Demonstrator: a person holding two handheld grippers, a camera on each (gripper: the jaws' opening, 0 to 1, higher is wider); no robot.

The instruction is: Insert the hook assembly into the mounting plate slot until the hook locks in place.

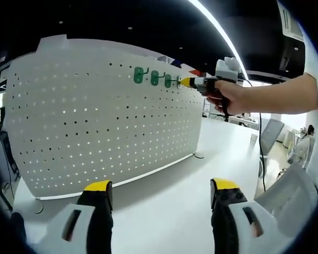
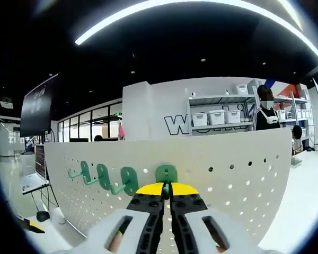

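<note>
Yellow-tipped jaws of the right gripper (image 2: pixel 167 189) are pinched nearly together on the stem of a green hook (image 2: pixel 166 173), whose flat rounded back plate sits against the white pegboard (image 2: pixel 238 174) near its top edge. In the left gripper view that gripper (image 1: pixel 186 82) reaches the board's upper right part, held in a person's hand (image 1: pixel 230 98), just past the mounted hooks.

Three more green hooks (image 2: pixel 103 177) hang in a row to the left along the same line of holes, prongs sticking out toward the camera.

The left gripper (image 1: pixel 161 190) hangs low over the white tabletop (image 1: pixel 175 201) in front of the board, jaws wide apart and holding nothing.

The hook looks like moulded plastic — light, stiff, fairly smooth — so a grip on the prong close to the back plate should steer it best; farther out it would likely twist. The board stands on thin feet and may rock under a push, so the seating pressure should go straight in. Whether the hook has locked I cannot tell — its back tabs are hidden.
</note>
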